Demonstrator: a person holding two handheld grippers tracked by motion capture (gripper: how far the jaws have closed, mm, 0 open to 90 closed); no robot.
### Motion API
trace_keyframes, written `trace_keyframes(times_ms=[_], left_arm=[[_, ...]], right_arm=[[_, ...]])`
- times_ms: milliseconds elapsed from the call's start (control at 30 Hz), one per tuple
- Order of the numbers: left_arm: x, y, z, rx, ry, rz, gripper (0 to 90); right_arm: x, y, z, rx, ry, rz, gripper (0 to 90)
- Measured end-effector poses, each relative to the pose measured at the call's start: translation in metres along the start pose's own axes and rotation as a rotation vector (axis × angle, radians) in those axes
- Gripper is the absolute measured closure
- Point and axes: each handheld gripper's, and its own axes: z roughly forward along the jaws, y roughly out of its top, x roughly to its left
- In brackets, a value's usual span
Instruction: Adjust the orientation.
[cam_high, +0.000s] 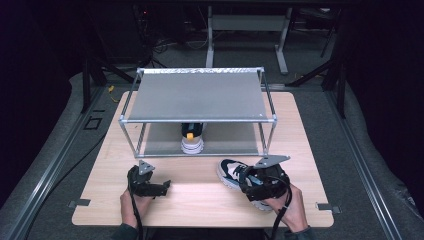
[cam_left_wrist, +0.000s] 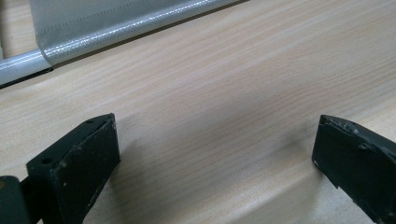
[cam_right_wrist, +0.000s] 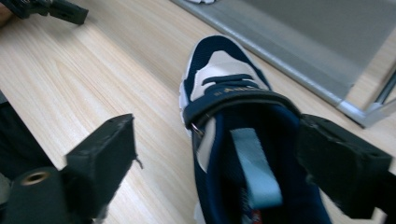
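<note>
A navy and white sneaker (cam_high: 231, 171) lies on the wooden table (cam_high: 200, 205) at the front right, toe pointing toward the rack. My right gripper (cam_high: 251, 183) hovers over its heel end, open. In the right gripper view the sneaker (cam_right_wrist: 224, 88) sits between the jaws of the right gripper (cam_right_wrist: 219, 137); the left jaw stands off it over bare wood, the right jaw is at the collar's edge, and no pad presses. My left gripper (cam_high: 161, 188) rests at the front left, and in its own view the left gripper (cam_left_wrist: 215, 140) is open over bare wood.
A metal-framed rack (cam_high: 197, 120) with grey shelves stands at the table's middle back. A second sneaker (cam_high: 192, 140) stands on its lower shelf (cam_right_wrist: 327, 46), near the front rail. A corner of that shelf (cam_left_wrist: 116, 28) lies ahead of the left gripper. Hands hold both grippers near the front edge.
</note>
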Motion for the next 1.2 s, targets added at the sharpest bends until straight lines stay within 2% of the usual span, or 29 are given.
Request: trace_keyframes(times_ms=[67, 133, 167, 200, 233, 267, 300, 333, 367, 433, 533, 567, 600, 633, 667, 700, 733, 800, 867, 933, 1033, 1200], left_arm=[[0.000, 0.000, 0.000, 0.000, 0.000, 0.000, 0.5], [0.000, 0.000, 0.000, 0.001, 0.000, 0.000, 0.5], [0.000, 0.000, 0.000, 0.001, 0.000, 0.000, 0.5], [0.000, 0.000, 0.000, 0.000, 0.000, 0.000, 0.5], [0.000, 0.000, 0.000, 0.002, -0.001, 0.000, 0.5], [0.000, 0.000, 0.000, 0.000, 0.000, 0.000, 0.5], [0.000, 0.000, 0.000, 0.002, -0.001, 0.001, 0.5], [0.000, 0.000, 0.000, 0.002, -0.001, 0.001, 0.5], [0.000, 0.000, 0.000, 0.002, -0.001, 0.000, 0.5], [0.000, 0.000, 0.000, 0.001, -0.001, 0.000, 0.5], [0.000, 0.000, 0.000, 0.000, 0.000, 0.000, 0.5], [0.000, 0.000, 0.000, 0.002, -0.001, 0.000, 0.5], [0.000, 0.000, 0.000, 0.000, 0.000, 0.000, 0.5], [0.000, 0.000, 0.000, 0.002, -0.001, 0.000, 0.5], [0.000, 0.000, 0.000, 0.002, -0.001, 0.000, 0.5], [0.000, 0.000, 0.000, 0.000, 0.001, 0.000, 0.5], [0.000, 0.000, 0.000, 0.002, -0.001, 0.000, 0.5], [0.000, 0.000, 0.000, 0.002, -0.001, 0.000, 0.5], [0.000, 0.000, 0.000, 0.000, 0.000, 0.000, 0.5], [0.000, 0.000, 0.000, 0.000, 0.000, 0.000, 0.5], [0.000, 0.000, 0.000, 0.000, 0.001, 0.000, 0.5], [0.000, 0.000, 0.000, 0.002, -0.001, 0.000, 0.5]], right_arm=[[-0.007, -0.004, -0.005, -0.011, -0.003, -0.005, 0.2], [-0.014, -0.010, -0.008, -0.023, 0.015, -0.005, 0.0], [-0.016, -0.013, -0.009, -0.024, 0.007, -0.007, 0.0], [-0.021, -0.018, -0.008, -0.043, 0.043, 0.003, 0.0], [-0.023, -0.022, -0.008, -0.035, 0.022, 0.004, 0.0], [-0.026, -0.027, -0.006, -0.050, 0.055, 0.013, 0.0], [-0.029, -0.031, -0.004, -0.048, 0.058, 0.024, 0.0], [-0.031, -0.036, -0.003, -0.062, 0.086, 0.041, 0.0], [-0.031, -0.039, -0.003, -0.050, 0.062, 0.045, 0.0], [-0.032, -0.047, 0.002, -0.079, 0.068, 0.057, 0.0], [-0.033, -0.055, 0.009, -0.072, 0.069, 0.052, 0.0], [-0.032, -0.057, 0.011, -0.057, 0.051, 0.045, 0.0], [-0.033, -0.059, 0.015, -0.080, 0.098, 0.049, 0.0], [-0.032, -0.060, 0.016, -0.044, 0.044, 0.040, 0.0], [-0.032, -0.061, 0.018, -0.047, 0.045, 0.042, 0.0], [-0.033, -0.062, 0.021, -0.073, 0.088, 0.050, 0.0], [-0.033, -0.063, 0.024, -0.079, 0.095, 0.047, 0.0], [-0.033, -0.065, 0.029, -0.079, 0.097, 0.045, 0.0], [-0.032, -0.065, 0.033, -0.072, 0.078, 0.040, 0.3], [-0.032, -0.066, 0.036, -0.086, 0.091, 0.038, 4.2], [-0.032, -0.067, 0.037, -0.104, 0.079, 0.033, 11.2], [-0.032, -0.067, 0.040, -0.102, 0.069, 0.028, 13.3]])
